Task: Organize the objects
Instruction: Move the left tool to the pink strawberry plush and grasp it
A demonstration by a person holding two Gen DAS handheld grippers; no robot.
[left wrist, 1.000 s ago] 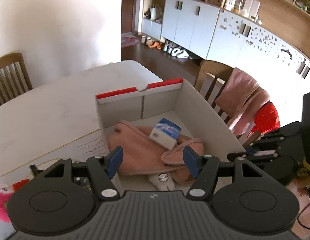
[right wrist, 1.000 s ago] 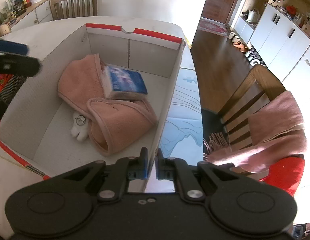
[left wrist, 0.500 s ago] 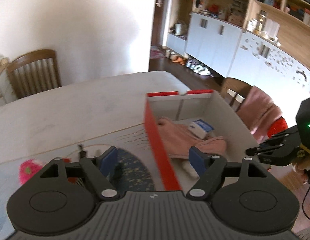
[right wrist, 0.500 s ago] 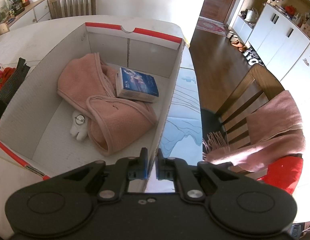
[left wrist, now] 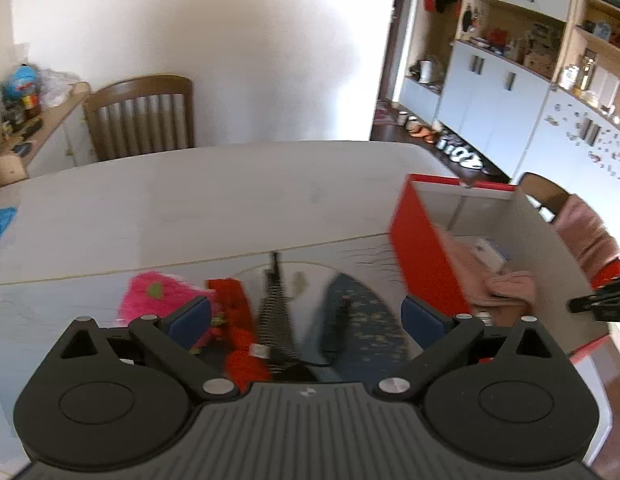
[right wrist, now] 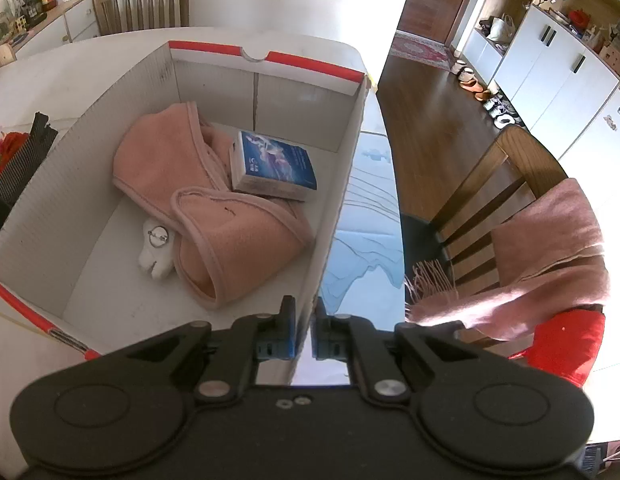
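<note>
Where the red-rimmed cardboard box (right wrist: 342, 168) stands at the right end of the tabletop (left wrist: 213, 196), it holds a folded pink cloth (right wrist: 213, 216), a blue-covered book (right wrist: 275, 166) resting partly on that cloth toward the far right of the box, and a small white plush toy (right wrist: 155, 248) at the cloth's near left edge. The right tongs (right wrist: 303, 330) are clamped on the box's near right wall, one blue pad inside and one outside, with the thin cardboard pressed between them. To the left of the box, on a glossy patterned mat, lies a loose group of things seen blurred in the left wrist view: a bright pink fluffy item (left wrist: 157, 292) at the far left, a red item (left wrist: 237, 332) beside it, a black mesh piece (left wrist: 275, 320) in the middle, and a dark blue speckled cloth (left wrist: 362, 320) nearest the box's red outer side. The left tongs (left wrist: 305, 318) hang over this group with the jaws opening wide, the blue pads well apart and nothing gripped between them. A wooden chair (left wrist: 139, 118) stands at the far side of the tabletop, and another chair on the right carries a pink scarf (right wrist: 550, 256).
</note>
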